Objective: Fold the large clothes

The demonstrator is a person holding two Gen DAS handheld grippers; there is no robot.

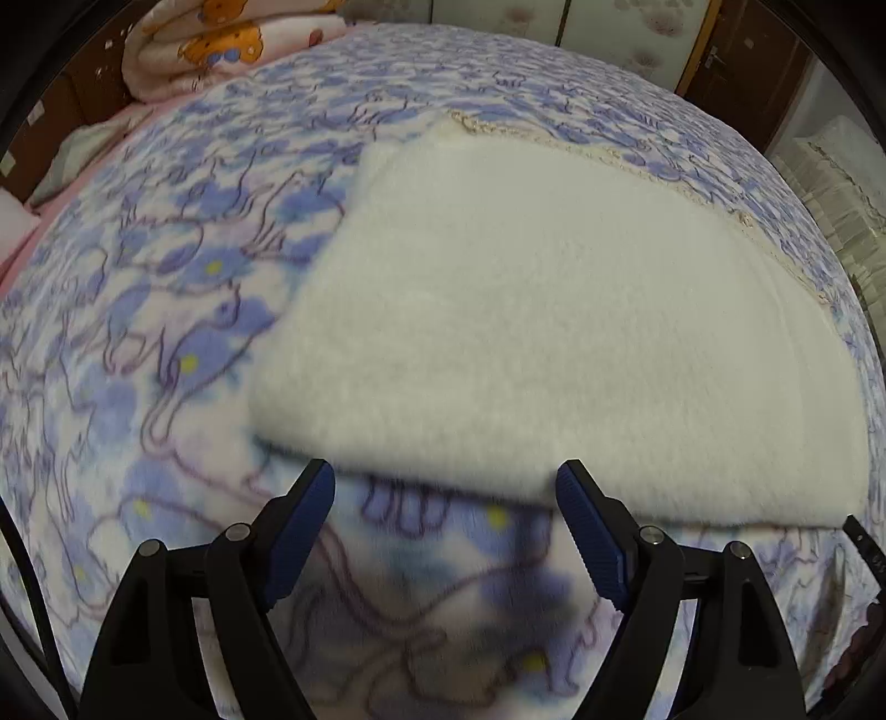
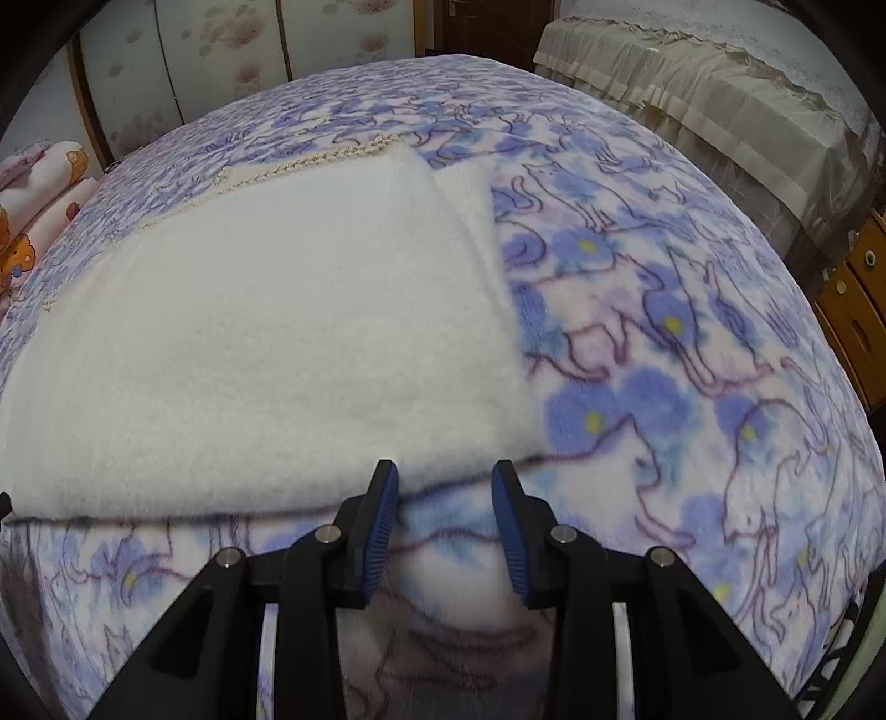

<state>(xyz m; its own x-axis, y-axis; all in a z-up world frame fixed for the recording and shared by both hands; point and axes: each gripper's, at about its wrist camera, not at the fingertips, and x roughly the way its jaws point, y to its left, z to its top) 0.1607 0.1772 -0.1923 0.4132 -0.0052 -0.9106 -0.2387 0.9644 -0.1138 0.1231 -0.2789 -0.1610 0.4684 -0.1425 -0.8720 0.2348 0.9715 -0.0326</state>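
Observation:
A white fuzzy garment (image 1: 554,332) lies folded flat on the bed, with a beige crocheted trim along its far edge. It also shows in the right wrist view (image 2: 266,343). My left gripper (image 1: 446,482) is open and empty, its blue pads (image 1: 302,526) just short of the garment's near left edge. My right gripper (image 2: 446,476) is open and empty, with narrower jaws, just short of the garment's near right corner. A lower layer peeks out at the far right corner (image 2: 468,194).
The bed is covered by a blue and white cat-print fleece blanket (image 1: 138,332) (image 2: 692,360). A folded pink cartoon quilt (image 1: 221,44) lies at the far left. A beige covered bed (image 2: 692,83) and wooden drawers (image 2: 853,310) stand to the right.

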